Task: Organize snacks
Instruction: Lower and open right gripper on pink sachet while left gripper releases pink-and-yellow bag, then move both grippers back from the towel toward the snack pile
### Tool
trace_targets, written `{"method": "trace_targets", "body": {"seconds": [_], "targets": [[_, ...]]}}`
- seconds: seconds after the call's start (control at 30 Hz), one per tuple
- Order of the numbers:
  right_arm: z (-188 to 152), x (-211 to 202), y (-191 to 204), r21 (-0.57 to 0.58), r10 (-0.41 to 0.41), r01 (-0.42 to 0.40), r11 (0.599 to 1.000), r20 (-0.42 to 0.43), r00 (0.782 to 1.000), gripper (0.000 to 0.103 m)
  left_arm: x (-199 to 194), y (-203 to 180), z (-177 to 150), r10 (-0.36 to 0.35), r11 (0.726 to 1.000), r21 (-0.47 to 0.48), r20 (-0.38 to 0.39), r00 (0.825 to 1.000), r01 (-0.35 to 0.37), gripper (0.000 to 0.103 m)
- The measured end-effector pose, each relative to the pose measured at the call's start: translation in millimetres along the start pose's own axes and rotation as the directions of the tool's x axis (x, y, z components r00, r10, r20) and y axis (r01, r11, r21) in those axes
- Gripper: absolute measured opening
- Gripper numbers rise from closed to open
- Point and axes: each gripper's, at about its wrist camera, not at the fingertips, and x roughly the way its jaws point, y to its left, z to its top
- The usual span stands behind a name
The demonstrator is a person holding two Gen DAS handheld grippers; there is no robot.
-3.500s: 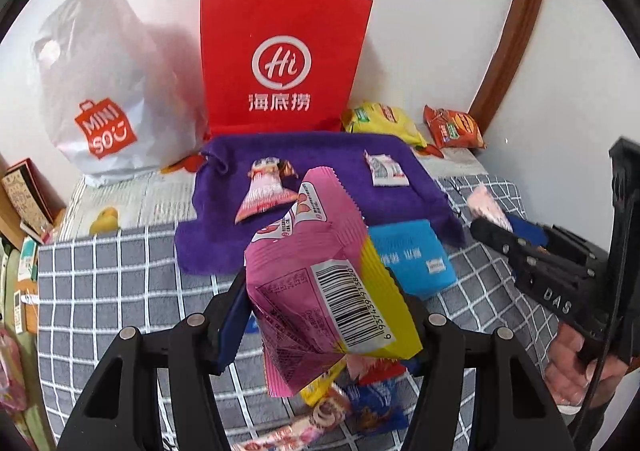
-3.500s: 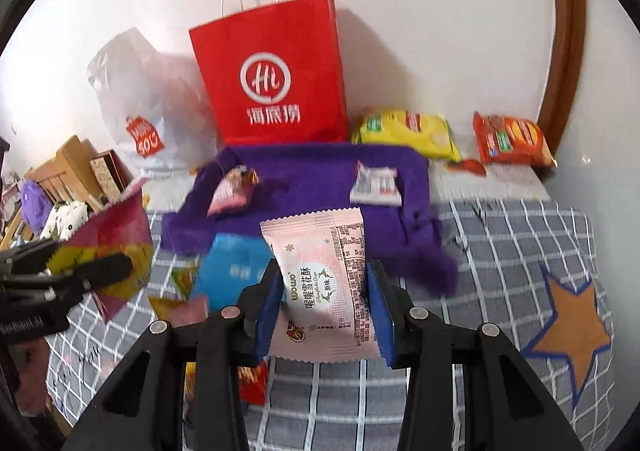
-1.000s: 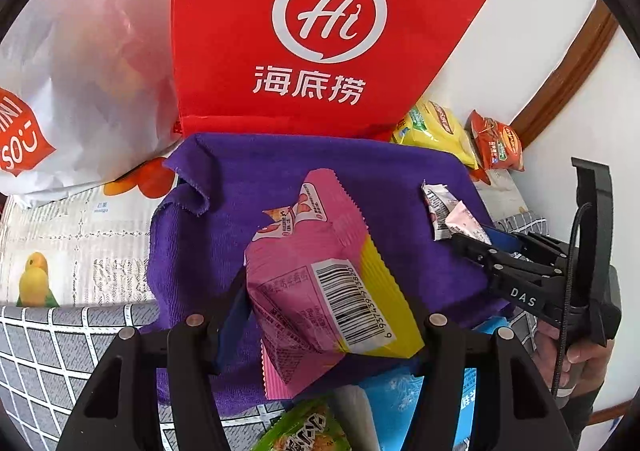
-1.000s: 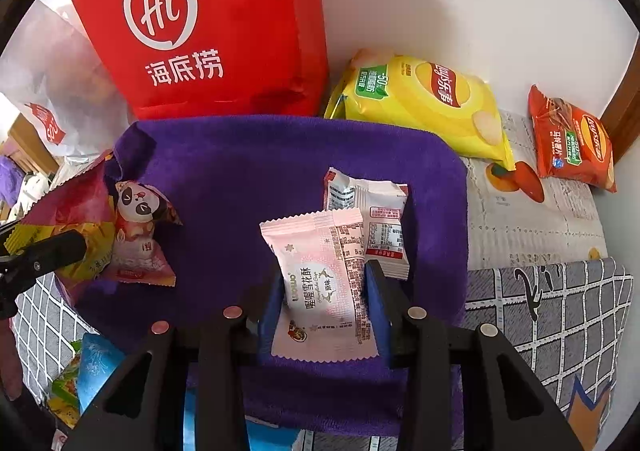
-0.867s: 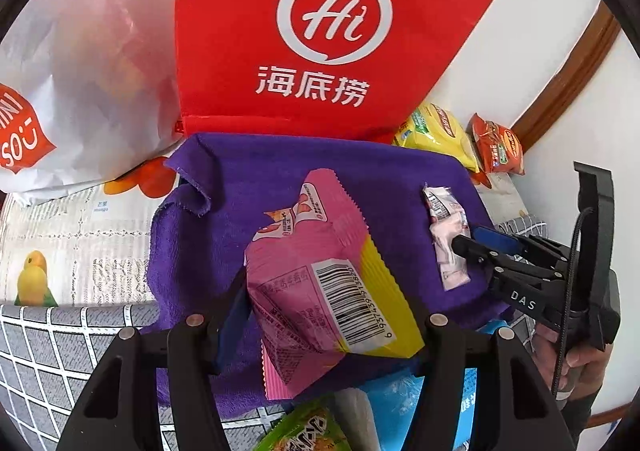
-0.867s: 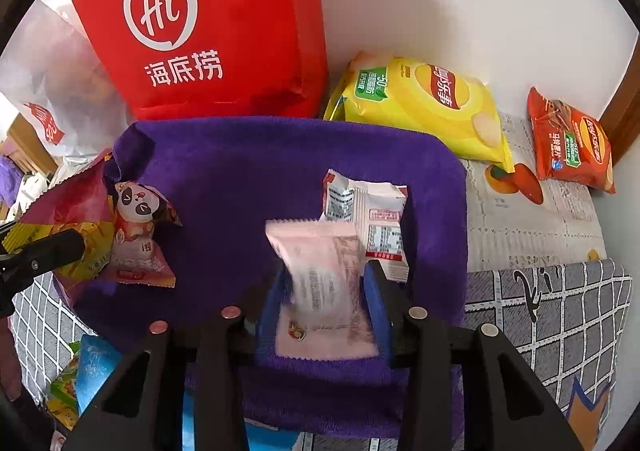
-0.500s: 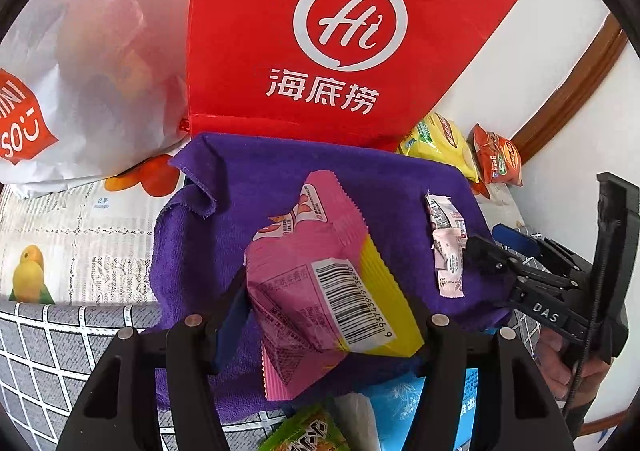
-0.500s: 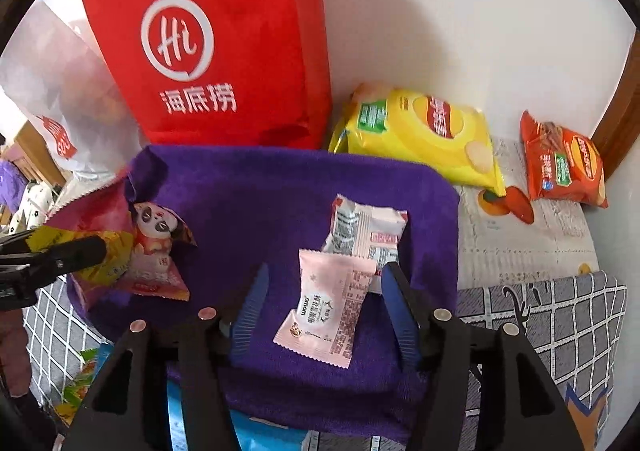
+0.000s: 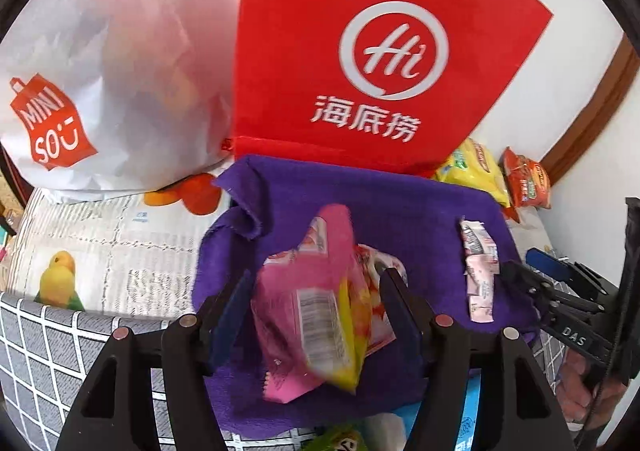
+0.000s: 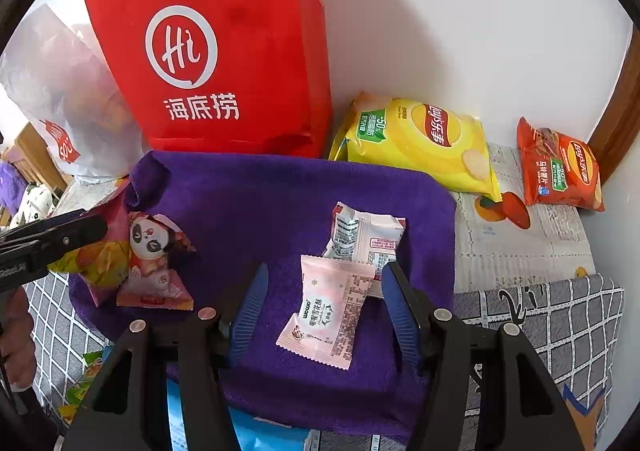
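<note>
Pink packet (image 9: 316,315) loose between the opening left tongs (image 9: 316,303); right tongs (image 10: 320,307) agape, empty.

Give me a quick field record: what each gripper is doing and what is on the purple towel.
left gripper: opening, blurred pink-and-yellow packet between its fingers, over the towel
right gripper: open, holds nothing
purple towel: pale pink packet overlapping a white-and-pink packet; panda packet at the left edge
behind towel: red paper bag
</note>
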Motion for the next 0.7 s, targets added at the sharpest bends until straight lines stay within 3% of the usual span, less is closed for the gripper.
{"method": "trace_targets", "body": {"seconds": [0.2,0.7], "targets": [[0.3,-1.1,-0.5,-0.002,-0.002,0.003,1.000,0.001,1.000,0.059,9.2,3.4,-0.5,0.052,0.999,-0.011,-0.042,0.998,-0.052,0.072],[2.5,-13.4,7.4,-0.004,-0.006,0.006,1.000,0.036,0.999,0.059,-23.5,-0.8,3.4,0.006,1.000,0.016,0.015,1.000,-0.006,0.077]]}}
